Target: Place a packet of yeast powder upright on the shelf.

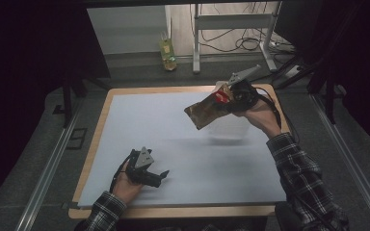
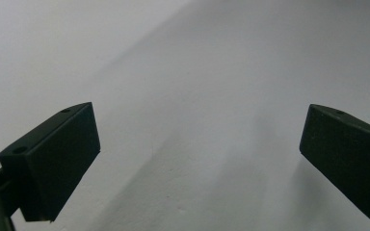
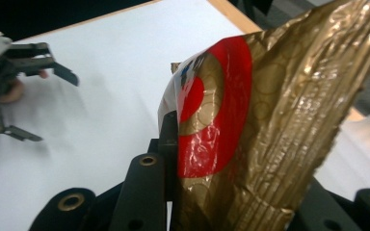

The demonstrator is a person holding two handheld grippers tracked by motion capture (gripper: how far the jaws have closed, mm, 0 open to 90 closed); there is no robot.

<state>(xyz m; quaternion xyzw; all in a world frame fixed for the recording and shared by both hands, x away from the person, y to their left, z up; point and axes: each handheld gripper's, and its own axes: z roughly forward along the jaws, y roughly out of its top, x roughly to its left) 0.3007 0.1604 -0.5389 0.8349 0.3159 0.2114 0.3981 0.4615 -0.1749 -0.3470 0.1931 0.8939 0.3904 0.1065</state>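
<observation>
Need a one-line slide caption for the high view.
Right gripper holds a gold and red bag above the white table; left gripper rests open near the front edge.

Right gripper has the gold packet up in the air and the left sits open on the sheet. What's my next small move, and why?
Probably lower the gold packet toward the white sheet. The right gripper is shut on its edge and holds it clear above the table, tilted. The left gripper rests low, jaws wide apart, nothing between them, so it cannot yet help.

Left tool [image 1: 160, 175] low, jaws spread wide; right tool [image 1: 227, 98] raised, jaws clamped.
</observation>
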